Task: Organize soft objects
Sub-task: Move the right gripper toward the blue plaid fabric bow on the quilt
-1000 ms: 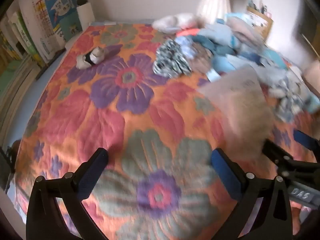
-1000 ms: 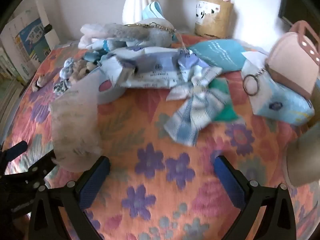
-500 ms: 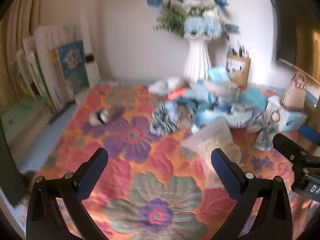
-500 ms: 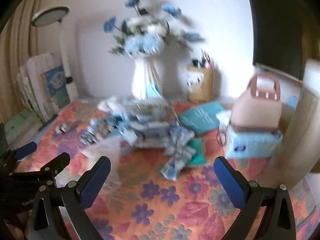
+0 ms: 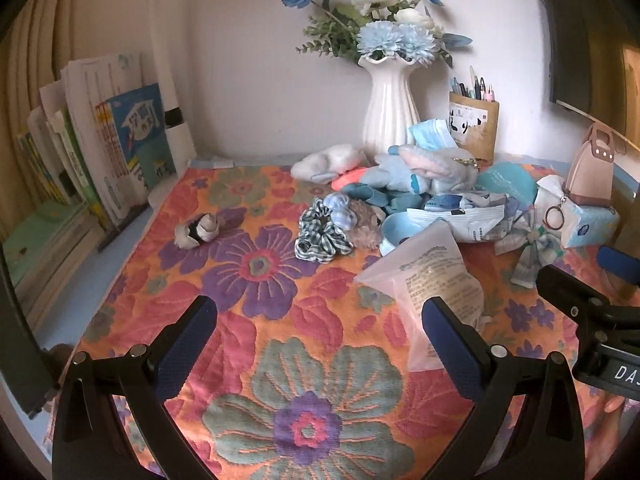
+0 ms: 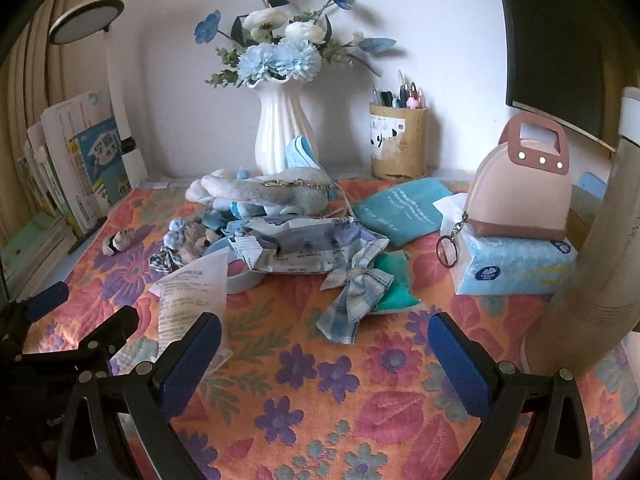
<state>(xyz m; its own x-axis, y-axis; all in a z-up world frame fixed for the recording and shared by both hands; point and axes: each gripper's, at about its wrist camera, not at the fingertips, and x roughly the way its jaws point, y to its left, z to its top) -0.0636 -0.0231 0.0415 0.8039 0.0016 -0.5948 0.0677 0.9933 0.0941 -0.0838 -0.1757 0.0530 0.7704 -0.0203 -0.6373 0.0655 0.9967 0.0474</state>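
Left wrist: one clear bag (image 5: 432, 276), one checked scrunchie (image 5: 322, 236), one vase (image 5: 390, 110)

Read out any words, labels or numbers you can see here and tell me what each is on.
"DAS", cut off by the frame edge: label on the right tongs' body.
Plastic bag: printed lines, too small to read.
Teal pouch: white print, too small to read.
Pen holder: dark brush characters, unreadable.
Books: cover print too blurred.
Tissue pack: round logo, unreadable.

A white wall (image 5: 260, 80) backs the floral-clothed table (image 5: 256, 360).
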